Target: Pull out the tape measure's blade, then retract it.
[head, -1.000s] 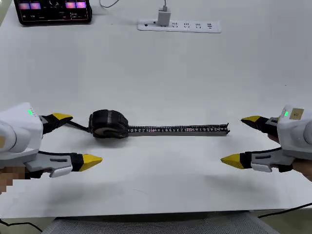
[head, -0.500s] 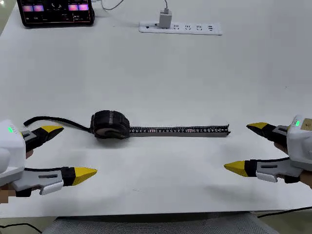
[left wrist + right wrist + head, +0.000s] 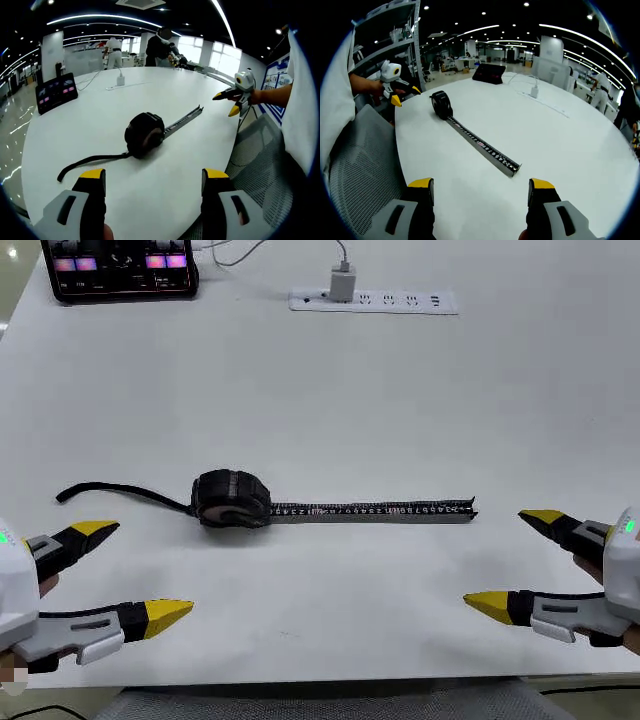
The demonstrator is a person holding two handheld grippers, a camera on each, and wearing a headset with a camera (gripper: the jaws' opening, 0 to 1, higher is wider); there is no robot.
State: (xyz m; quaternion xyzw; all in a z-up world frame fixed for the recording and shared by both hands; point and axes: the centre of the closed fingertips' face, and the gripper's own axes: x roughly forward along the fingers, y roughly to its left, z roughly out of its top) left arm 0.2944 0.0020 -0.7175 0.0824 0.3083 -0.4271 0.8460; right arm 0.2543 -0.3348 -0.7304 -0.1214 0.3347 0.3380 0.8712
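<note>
The tape measure (image 3: 231, 500) lies on the white surface (image 3: 330, 410), with its blade (image 3: 375, 510) extended flat and its black strap (image 3: 115, 493) trailing off the opposite side of the case. The blade carries printed graduations and numerals, which are too small to read. The left gripper (image 3: 152, 568) sits near the strap side and the right gripper (image 3: 495, 556) near the blade tip, both with jaws wide apart, holding nothing and touching nothing.

Large open-plan office: strip ceiling lights (image 3: 222, 21), metal shelving (image 3: 385, 25), distant desks (image 3: 462, 62).
</note>
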